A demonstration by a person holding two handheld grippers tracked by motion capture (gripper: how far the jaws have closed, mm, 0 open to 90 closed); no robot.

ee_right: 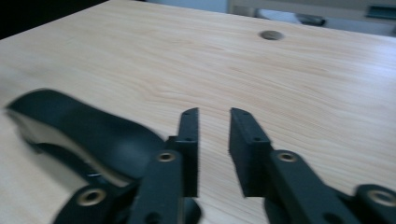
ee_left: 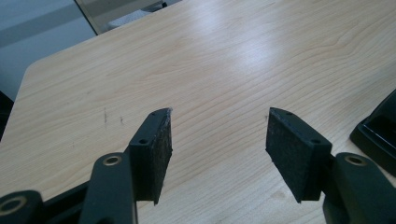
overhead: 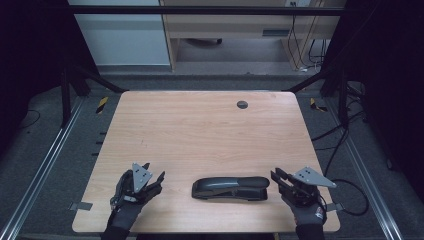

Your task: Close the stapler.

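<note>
A black stapler (overhead: 230, 188) lies on its side-long base near the front edge of the wooden table (overhead: 200, 130), between my two grippers. My left gripper (overhead: 155, 171) rests left of it, held in a gloved hand, jaws open over bare wood (ee_left: 219, 114); the stapler's end (ee_left: 378, 135) shows at that view's right edge. My right gripper (overhead: 276, 172) sits just right of the stapler, apart from it. Its jaws (ee_right: 215, 112) stand open with a narrow gap and nothing between them, and the blurred stapler (ee_right: 79, 126) lies to their left.
A round dark grommet (overhead: 242, 104) sits in the table's far part, also seen as grommet (ee_right: 272, 35). Metal rails (overhead: 45, 165) flank the table, cables (overhead: 345, 135) trail on the floor at right, and a wooden desk (overhead: 225, 30) stands behind.
</note>
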